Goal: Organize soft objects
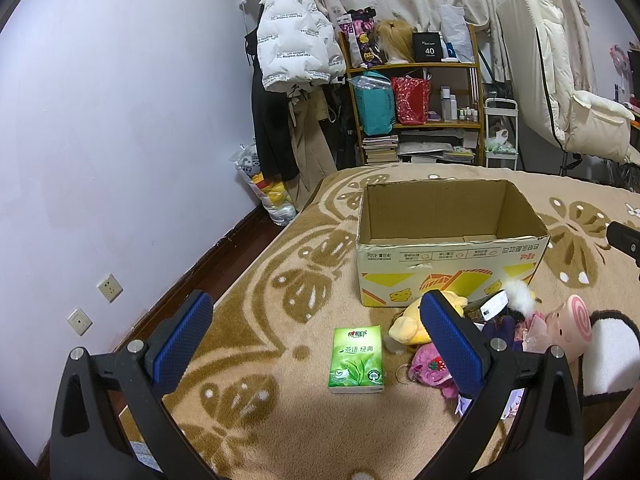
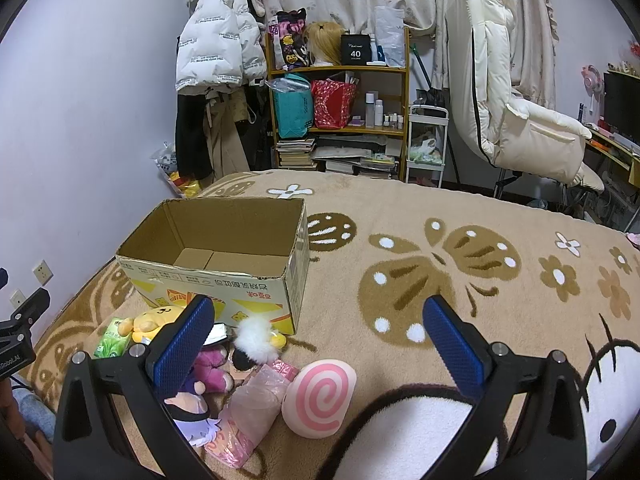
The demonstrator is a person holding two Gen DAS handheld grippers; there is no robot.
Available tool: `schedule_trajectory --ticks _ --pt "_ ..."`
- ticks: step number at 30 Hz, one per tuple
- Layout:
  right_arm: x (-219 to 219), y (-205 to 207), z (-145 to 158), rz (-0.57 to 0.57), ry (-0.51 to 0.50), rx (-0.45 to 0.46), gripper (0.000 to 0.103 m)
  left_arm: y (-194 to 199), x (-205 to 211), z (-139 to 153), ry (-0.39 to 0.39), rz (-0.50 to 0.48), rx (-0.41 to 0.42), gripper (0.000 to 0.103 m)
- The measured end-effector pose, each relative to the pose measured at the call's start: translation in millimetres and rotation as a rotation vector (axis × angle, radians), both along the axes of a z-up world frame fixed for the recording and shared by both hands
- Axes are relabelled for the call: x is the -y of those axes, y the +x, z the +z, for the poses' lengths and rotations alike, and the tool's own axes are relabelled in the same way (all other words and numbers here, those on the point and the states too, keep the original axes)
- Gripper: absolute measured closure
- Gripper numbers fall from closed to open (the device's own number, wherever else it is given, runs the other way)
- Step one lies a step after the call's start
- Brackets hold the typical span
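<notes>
An open, empty cardboard box (image 1: 452,276) (image 2: 224,284) stands on the patterned blanket. In front of it lies a pile of soft toys: a yellow plush (image 1: 412,322) (image 2: 154,320), a magenta plush (image 1: 430,364) (image 2: 214,368), a white fluffy ball (image 1: 518,294) (image 2: 256,338), and a pink swirl cushion (image 1: 574,326) (image 2: 320,398). A green tissue pack (image 1: 356,360) (image 2: 112,342) lies left of the pile. My left gripper (image 1: 316,344) is open above the tissue pack. My right gripper (image 2: 320,344) is open above the pile's right side.
The blanket (image 2: 460,264) covers a bed. A wall (image 1: 100,140) runs along the left. A shelf (image 1: 416,96) (image 2: 340,100), hanging jackets (image 1: 292,48) and a white padded chair (image 2: 516,112) stand beyond the bed. The left gripper's body (image 2: 16,336) shows at the right wrist view's left edge.
</notes>
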State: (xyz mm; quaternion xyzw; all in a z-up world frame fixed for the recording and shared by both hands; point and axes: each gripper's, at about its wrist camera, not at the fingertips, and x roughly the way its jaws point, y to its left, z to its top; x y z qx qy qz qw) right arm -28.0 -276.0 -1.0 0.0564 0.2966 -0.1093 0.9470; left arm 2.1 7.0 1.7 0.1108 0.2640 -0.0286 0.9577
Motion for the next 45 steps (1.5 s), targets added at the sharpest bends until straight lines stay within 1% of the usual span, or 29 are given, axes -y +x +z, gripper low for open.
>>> schedule_trajectory --ticks 13,14,22,26,40,45 --pt "4.6 0.5 2.1 0.002 0.003 0.000 0.000 1.5 -1.7 0.4 0.001 0.000 -0.002 0.001" --pt "0.5 2.1 -1.9 0.003 0.002 0.002 0.000 1.9 -2.9 0.8 0.001 0.000 -0.002 0.001" --pt "-2.6 0.5 -1.7 -0.001 0.001 0.003 0.000 1.4 -1.1 0.4 0.001 0.001 -0.002 0.001" --pt "-6.0 2.1 -6.8 0.004 -0.001 0.001 0.000 1.4 -1.3 0.5 0.000 0.001 -0.002 0.001" --pt "-2.2 1.6 -3.9 0.004 0.004 0.001 0.000 2.0 -2.7 1.1 0.002 0.005 0.000 0.001" --pt "-3.3 2.4 -6.0 0.007 0.009 0.003 0.000 4.3 -3.7 -7.2 -0.010 0.018 -0.005 0.001"
